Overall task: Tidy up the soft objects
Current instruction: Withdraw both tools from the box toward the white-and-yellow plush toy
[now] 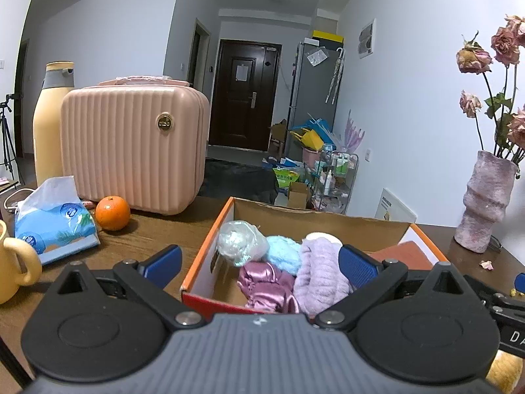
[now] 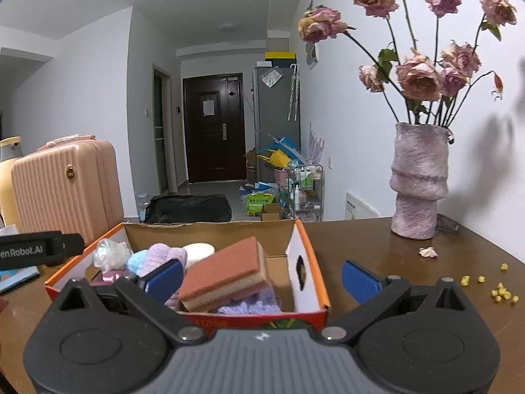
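Observation:
An orange-rimmed cardboard box (image 1: pixel 203 249) (image 2: pixel 315 262) sits on the brown table. In it lie a clear plastic bundle (image 1: pixel 241 241) (image 2: pixel 110 254), a light blue fluffy piece (image 1: pixel 283 252), a lilac fuzzy cloth (image 1: pixel 320 272) (image 2: pixel 164 254), a shiny pink satin piece (image 1: pixel 265 284), a white round pad (image 2: pixel 200 251) and an orange sponge (image 2: pixel 226 274). My left gripper (image 1: pixel 259 264) is open and empty, just in front of the box. My right gripper (image 2: pixel 262 279) is open and empty at the box's near right corner.
A pink ribbed case (image 1: pixel 134 144) (image 2: pixel 65 187), a yellow bottle (image 1: pixel 51 121), a tissue pack (image 1: pixel 54 220), an orange (image 1: pixel 112 213) and a yellow mug (image 1: pixel 13 262) stand left. A pink vase of dried roses (image 2: pixel 418 180) (image 1: pixel 485 197) stands right, with a petal (image 2: pixel 428 252) and yellow crumbs (image 2: pixel 502 292).

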Demonstrator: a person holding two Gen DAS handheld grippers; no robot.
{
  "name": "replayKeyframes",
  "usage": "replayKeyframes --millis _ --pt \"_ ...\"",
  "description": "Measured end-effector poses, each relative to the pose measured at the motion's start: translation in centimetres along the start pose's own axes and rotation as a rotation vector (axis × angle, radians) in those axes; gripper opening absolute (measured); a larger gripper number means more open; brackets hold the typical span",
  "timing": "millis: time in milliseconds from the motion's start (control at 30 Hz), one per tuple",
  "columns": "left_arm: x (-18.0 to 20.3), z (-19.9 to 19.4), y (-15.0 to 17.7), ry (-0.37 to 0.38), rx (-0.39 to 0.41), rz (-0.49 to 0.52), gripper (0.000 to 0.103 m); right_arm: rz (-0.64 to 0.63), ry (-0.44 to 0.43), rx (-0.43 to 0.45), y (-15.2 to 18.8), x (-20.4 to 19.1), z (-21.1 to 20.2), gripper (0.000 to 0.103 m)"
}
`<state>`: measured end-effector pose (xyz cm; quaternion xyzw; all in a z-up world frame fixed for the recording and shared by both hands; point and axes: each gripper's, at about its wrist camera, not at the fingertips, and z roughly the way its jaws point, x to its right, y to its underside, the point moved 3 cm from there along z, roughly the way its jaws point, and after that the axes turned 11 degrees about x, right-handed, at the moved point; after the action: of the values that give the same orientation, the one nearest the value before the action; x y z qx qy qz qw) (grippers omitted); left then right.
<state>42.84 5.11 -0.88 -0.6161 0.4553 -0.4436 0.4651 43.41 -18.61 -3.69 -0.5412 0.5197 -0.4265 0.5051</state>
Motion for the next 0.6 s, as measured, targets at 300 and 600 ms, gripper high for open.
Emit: replayKeyframes --millis 300,600 --pt "1.2 -2.3 1.0 0.015 -0.017 0.006 0.103 -0.015 0.017 0.025 0.2 1.3 -2.9 0.103" --pt "2.7 -4.1 2.2 0.035 -0.039 0.02 0.103 0.004 0.02 0.025 0.8 3.4 -5.0 0.103"
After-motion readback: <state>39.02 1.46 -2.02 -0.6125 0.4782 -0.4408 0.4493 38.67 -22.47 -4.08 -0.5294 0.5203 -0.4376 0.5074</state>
